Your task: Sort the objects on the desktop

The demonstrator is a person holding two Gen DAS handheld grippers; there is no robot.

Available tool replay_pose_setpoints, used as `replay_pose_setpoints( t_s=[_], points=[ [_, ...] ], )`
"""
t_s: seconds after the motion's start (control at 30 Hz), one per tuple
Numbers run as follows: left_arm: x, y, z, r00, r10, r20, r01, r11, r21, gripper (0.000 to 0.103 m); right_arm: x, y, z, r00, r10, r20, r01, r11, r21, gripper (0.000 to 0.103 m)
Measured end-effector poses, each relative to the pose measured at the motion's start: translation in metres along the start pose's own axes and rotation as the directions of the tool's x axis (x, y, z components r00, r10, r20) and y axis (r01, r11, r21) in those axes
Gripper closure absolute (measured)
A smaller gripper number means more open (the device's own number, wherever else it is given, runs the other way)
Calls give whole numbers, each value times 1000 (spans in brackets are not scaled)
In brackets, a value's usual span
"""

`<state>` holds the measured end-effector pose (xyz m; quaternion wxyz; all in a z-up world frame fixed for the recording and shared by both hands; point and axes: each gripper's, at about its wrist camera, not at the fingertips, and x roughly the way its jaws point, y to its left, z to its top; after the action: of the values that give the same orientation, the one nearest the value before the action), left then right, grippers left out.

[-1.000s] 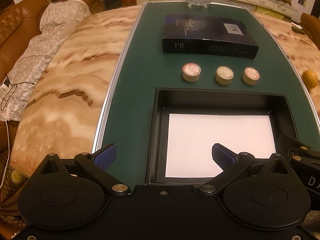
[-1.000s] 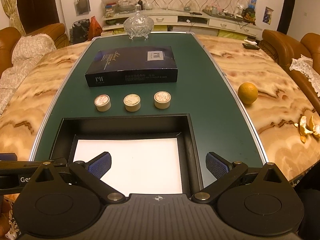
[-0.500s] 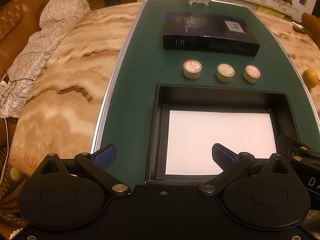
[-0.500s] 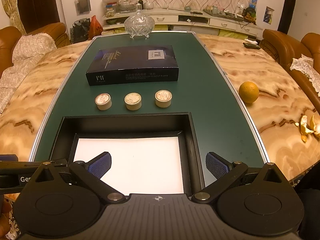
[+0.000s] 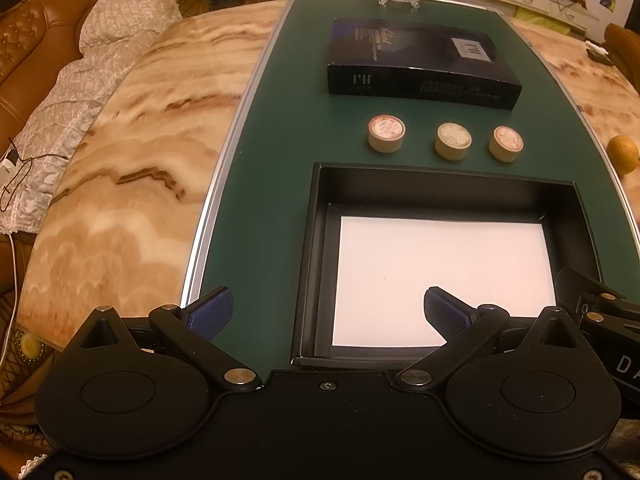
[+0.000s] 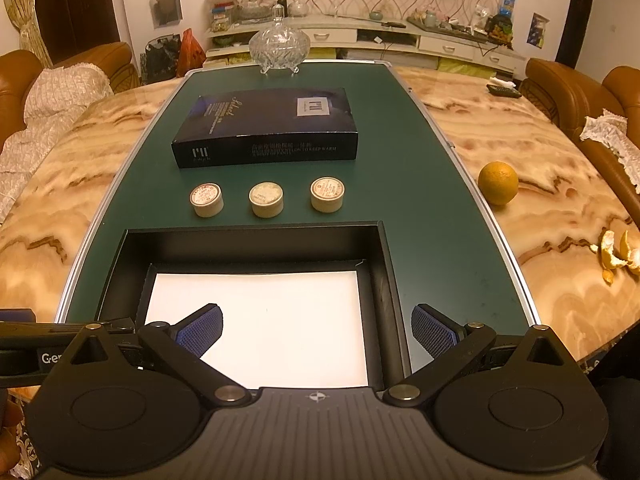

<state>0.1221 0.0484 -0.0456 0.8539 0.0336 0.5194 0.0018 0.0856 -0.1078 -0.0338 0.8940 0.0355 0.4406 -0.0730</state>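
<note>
Brown leather sofas (image 6: 568, 92) flank a marble table (image 6: 500, 140) under warm light.

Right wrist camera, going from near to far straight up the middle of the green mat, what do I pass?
Right gripper with its jaws open → black tray with white sheet → middle round tin → dark box → glass candy dish.
</note>
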Motion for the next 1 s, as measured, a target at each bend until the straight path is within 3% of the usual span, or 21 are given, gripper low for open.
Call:
replay_pose_setpoints(
  t_s=[1.0],
  points=[
    [4, 4, -2, 1000, -3, -10, 3, 1000, -1, 0, 2, 2, -3, 1000, -10, 6, 10, 1000, -10, 0]
  ],
)
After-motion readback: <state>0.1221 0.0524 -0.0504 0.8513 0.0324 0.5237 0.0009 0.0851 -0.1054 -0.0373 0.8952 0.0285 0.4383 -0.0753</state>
